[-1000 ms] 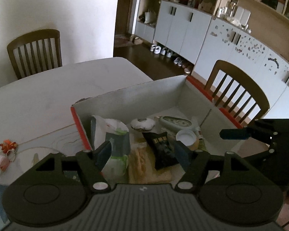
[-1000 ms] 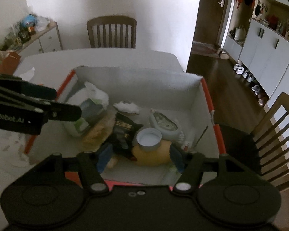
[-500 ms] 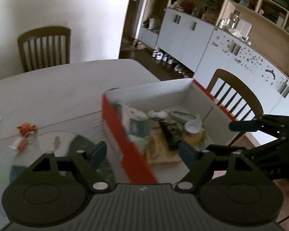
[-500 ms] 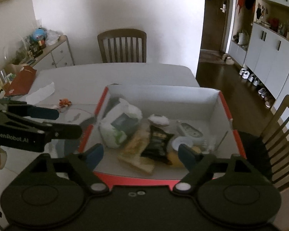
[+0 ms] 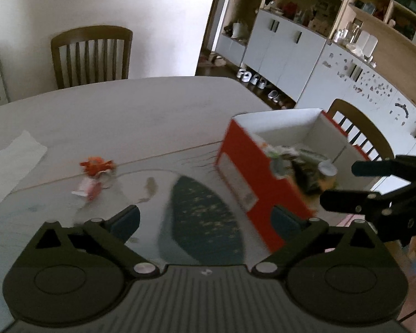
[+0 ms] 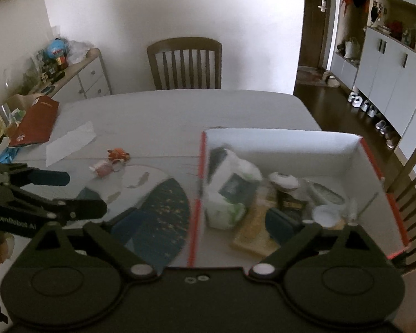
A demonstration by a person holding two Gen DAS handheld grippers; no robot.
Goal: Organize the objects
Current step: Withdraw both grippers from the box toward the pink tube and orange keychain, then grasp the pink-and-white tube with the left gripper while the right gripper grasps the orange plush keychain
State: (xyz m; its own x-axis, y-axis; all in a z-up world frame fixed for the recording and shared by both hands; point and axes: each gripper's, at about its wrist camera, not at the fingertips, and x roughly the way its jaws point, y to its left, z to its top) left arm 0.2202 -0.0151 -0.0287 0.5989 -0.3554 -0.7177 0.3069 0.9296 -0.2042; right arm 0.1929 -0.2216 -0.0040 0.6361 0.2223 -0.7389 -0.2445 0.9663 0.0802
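Both the left gripper [image 5: 205, 217] and right gripper [image 6: 201, 220] have fingers apart, empty. Loose orange trinket [image 5: 97, 166] lies at ten o'clock from the box [image 5: 252, 177]; a hasty sweep risks knocking it across the surface [image 5: 124, 111].

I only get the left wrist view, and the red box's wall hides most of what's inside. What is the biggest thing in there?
Observer: A white and green pack, right by the box's red-edged wall.
Operator: Is anything beyond the white paper sheet, off my picture's left?
Observer: Yes, what looks like a red paper bag lies past the sheet, at the table's corner.
Operator: Where does the right tool point?
Observer: The right tool is open and empty, and that red-edged wall runs between its fingers.
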